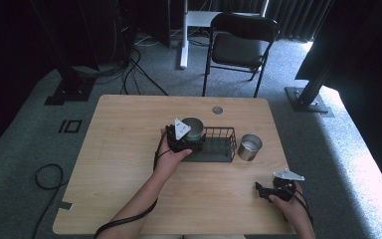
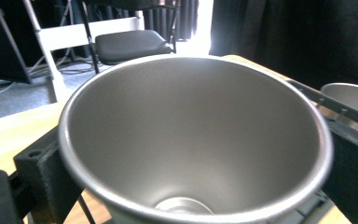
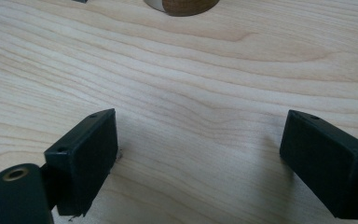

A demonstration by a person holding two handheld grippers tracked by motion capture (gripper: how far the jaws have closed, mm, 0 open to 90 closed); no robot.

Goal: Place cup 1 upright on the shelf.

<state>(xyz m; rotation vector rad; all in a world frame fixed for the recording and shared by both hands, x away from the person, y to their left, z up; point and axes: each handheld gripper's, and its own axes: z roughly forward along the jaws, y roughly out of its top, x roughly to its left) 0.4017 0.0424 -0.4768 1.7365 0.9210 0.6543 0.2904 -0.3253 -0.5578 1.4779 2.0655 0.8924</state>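
Over the wire basket, the left gripper apparently clamped a steel cup; the right gripper rested apart, jaws spread.

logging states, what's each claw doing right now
left claw: shut on the steel cup at the wire basket
right claw: open, holding nothing

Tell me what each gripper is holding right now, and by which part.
The left gripper grips a metal cup by its outer wall, one jaw on each side, over the wire rack. The right gripper is open, holding nothing.

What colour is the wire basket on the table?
Black; the wire basket shows best in the high view.
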